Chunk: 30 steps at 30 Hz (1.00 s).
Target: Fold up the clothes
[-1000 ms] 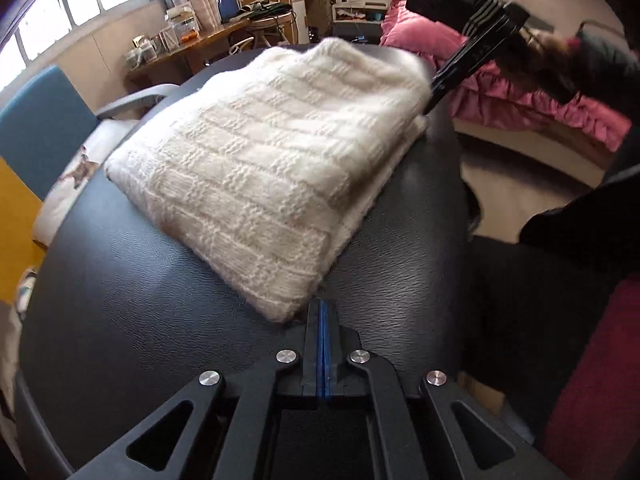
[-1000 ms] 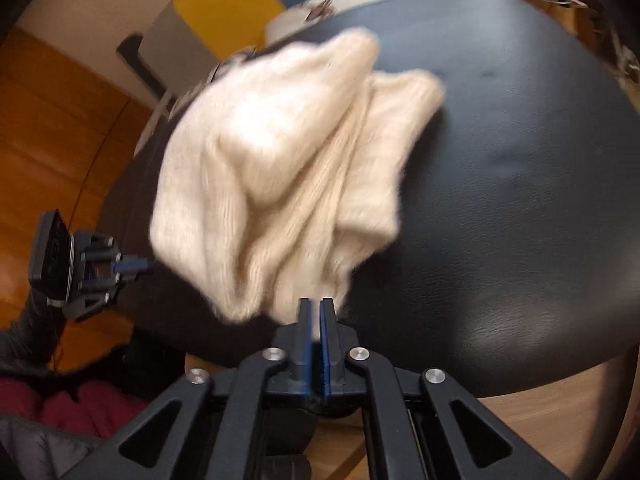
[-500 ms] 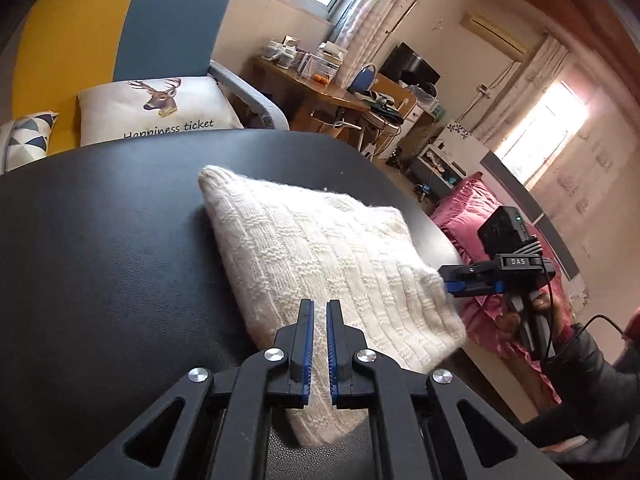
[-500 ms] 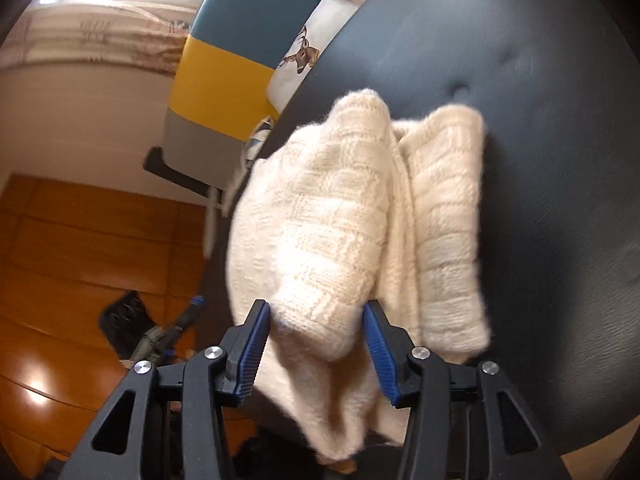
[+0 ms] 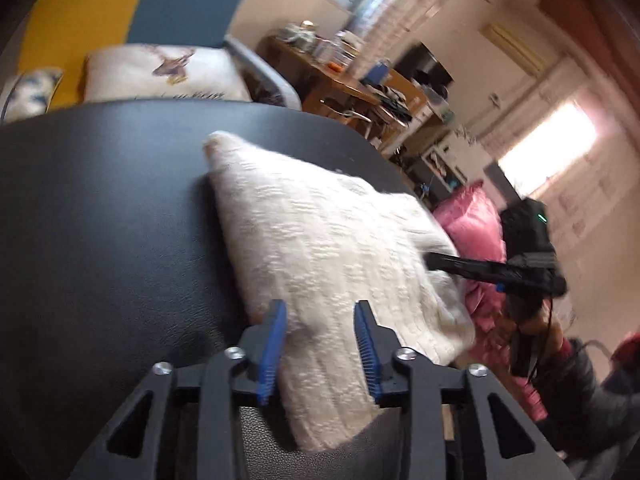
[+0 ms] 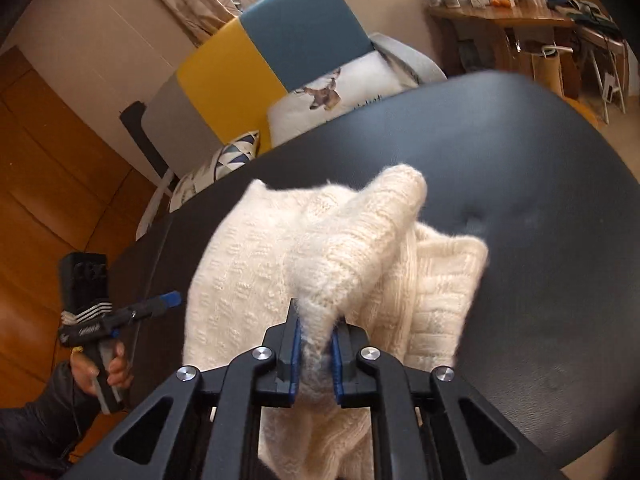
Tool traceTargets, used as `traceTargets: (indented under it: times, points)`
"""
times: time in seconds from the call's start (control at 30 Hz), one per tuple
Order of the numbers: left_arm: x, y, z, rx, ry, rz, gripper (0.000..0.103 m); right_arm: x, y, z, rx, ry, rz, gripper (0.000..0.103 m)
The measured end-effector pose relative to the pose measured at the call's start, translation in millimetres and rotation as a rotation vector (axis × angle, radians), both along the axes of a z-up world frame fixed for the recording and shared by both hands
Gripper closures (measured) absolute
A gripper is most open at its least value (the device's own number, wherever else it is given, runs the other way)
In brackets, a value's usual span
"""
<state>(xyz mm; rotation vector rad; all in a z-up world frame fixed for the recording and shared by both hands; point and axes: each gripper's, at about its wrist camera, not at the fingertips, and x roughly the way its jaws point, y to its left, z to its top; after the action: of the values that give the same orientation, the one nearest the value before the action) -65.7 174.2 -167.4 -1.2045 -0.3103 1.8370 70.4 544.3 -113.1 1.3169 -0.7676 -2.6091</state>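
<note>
A thick cream sweater (image 5: 328,248) is laid on the round black desk (image 5: 100,220), near the edge closest to the person. It has already been folded into a small, fat bundle, so much of the folding looks done. One layer is bunched up and lifted at the near edge, so a last fold or some smoothing is probably still left. The left hand-held gripper (image 5: 320,344) is seen with its jaws partly apart and opening; a corner of the sweater lies between the blue pads (image 5: 272,344), but it does not look squeezed by them. The right hand-held gripper (image 6: 316,354) is narrow and closing, and a thick fold of the sweater is pinched between its pads and pulled up a little off the pile. In the right wrist view, the left hand-held gripper is seen at the desk edge, held by a hand (image 6: 100,372) in a dark sleeve. The left wrist view is blurred, so the knit pattern and the layers are hard to make out there. The underside of the bundle is hidden, and the sleeves cannot be told apart from the body. How neat the fold is underneath cannot be told.
</note>
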Motion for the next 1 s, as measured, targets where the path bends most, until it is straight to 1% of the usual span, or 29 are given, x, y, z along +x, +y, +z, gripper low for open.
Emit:
traceTargets:
  times: [0.03,0.07,0.1,0.13,0.2,0.3,0.33,0.47,0.5,0.53,0.6,0.63,0.67,0.7,0.73,0.77,0.83,0.87,0.9,0.97,1.0]
  points:
    - [-8,-6,-4,0.033,-0.038,0.023,0.051,1,3,-2,0.002,-0.012,-0.003,0.093]
    - [-16,-12,-9,0.067,-0.076,0.047,0.048,3,6,-7,-0.004,-0.026,-0.009,0.093]
    - [-22,-13,-11,0.087,-0.096,0.052,0.045,4,10,-16,-0.019,-0.043,-0.021,0.093]
    - [-28,-13,-13,0.104,-0.111,0.053,0.045,3,13,-23,-0.031,-0.059,-0.033,0.093]
    - [-33,-6,-15,0.093,-0.11,0.043,0.045,7,26,-38,-0.084,-0.078,-0.056,0.092]
    - [-37,9,-20,0.084,-0.127,-0.018,0.043,12,31,-56,-0.17,-0.086,-0.072,0.092]
    - [-38,14,-22,0.08,-0.135,-0.037,0.041,13,33,-60,-0.193,-0.086,-0.075,0.092]
    - [-46,32,-40,0.087,-0.231,-0.092,0.039,13,40,-72,-0.263,-0.076,-0.08,0.092]
    - [-46,35,-44,0.084,-0.241,-0.092,0.038,12,41,-75,-0.281,-0.075,-0.079,0.092]
    - [-47,38,-47,0.096,-0.253,-0.096,0.037,12,42,-77,-0.295,-0.074,-0.078,0.092]
    - [-47,41,-49,0.126,-0.277,-0.099,0.037,12,41,-77,-0.291,-0.074,-0.077,0.092]
    - [-47,44,-49,0.114,-0.269,-0.09,0.037,12,39,-74,-0.264,-0.075,-0.074,0.092]
    - [-44,48,-44,0.087,-0.233,-0.091,0.042,13,34,-67,-0.207,-0.078,-0.068,0.092]
    - [-40,53,-39,0.057,-0.193,-0.096,0.056,12,27,-59,-0.133,-0.079,-0.058,0.093]
    - [-35,56,-32,0.032,-0.146,-0.098,0.063,11,16,-47,-0.033,-0.078,-0.04,0.093]
    - [-31,58,-25,0.009,-0.109,-0.096,0.066,10,5,-35,0.072,-0.077,-0.021,0.093]
    - [-22,58,-6,-0.034,-0.029,-0.087,0.076,15,-19,-10,0.301,-0.063,0.004,0.093]
    - [-16,57,3,-0.058,0.017,-0.085,0.079,18,-30,-1,0.41,-0.062,0.014,0.093]
    - [-12,54,11,-0.08,0.047,-0.089,0.086,19,-35,-2,0.455,-0.078,0.023,0.093]
    - [-1,47,24,-0.132,0.097,-0.104,0.091,22,-30,-22,0.382,-0.125,0.032,0.093]
    - [4,44,26,-0.167,0.116,-0.109,0.095,23,-26,-33,0.329,-0.143,0.029,0.093]
